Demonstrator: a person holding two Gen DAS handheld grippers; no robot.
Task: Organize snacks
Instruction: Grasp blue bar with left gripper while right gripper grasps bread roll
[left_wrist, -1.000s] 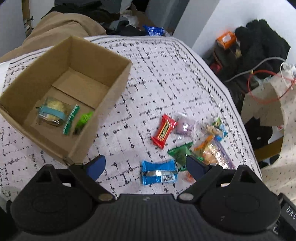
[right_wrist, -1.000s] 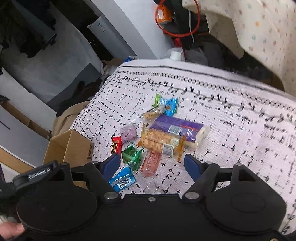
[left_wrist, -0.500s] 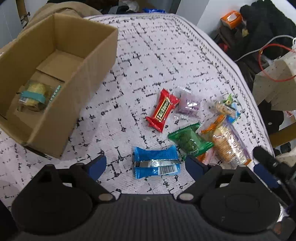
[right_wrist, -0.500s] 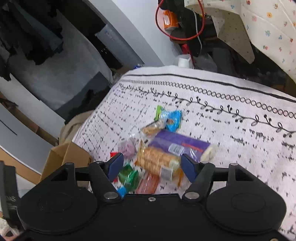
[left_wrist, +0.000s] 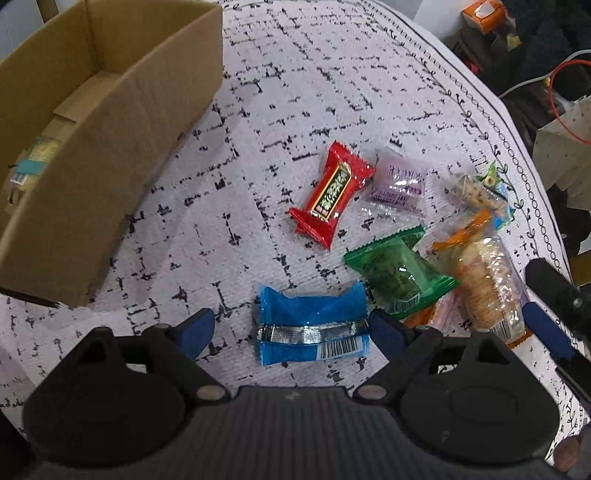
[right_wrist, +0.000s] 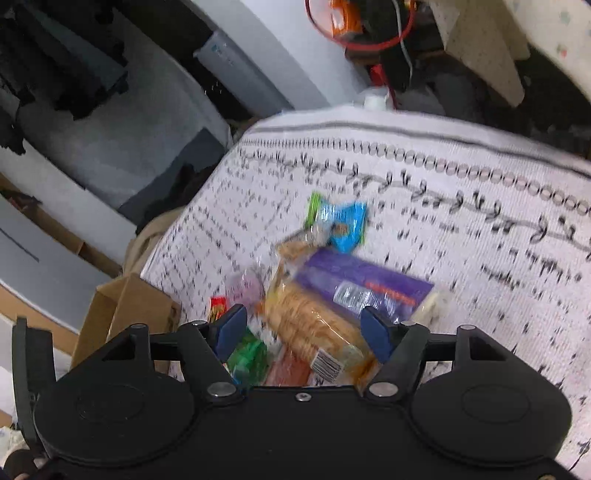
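My left gripper (left_wrist: 291, 330) is open and low over a blue snack packet (left_wrist: 312, 326) that lies between its fingertips. A red candy (left_wrist: 332, 192), a purple packet (left_wrist: 400, 182), a green packet (left_wrist: 400, 273) and a cracker pack (left_wrist: 487, 288) lie beyond on the patterned cloth (left_wrist: 280, 92). The cardboard box (left_wrist: 92, 133) stands at the left with a snack inside. My right gripper (right_wrist: 301, 332) is open over the cracker pack (right_wrist: 314, 325), beside a purple pack (right_wrist: 364, 288) and a blue-green candy (right_wrist: 338, 221). The right gripper's fingers (left_wrist: 546, 332) show at the left view's right edge.
The cloth's bordered edge (right_wrist: 406, 155) runs behind the snacks. Past it lie clutter, a red cable (right_wrist: 369, 40) and an orange box (left_wrist: 482, 14). The box corner (right_wrist: 129, 306) shows at the lower left in the right wrist view.
Both grippers have moved down and closer to the snacks. The blue packet now sits between the left fingertips; the cracker pack sits between the right fingertips. The right view is blurred by motion.
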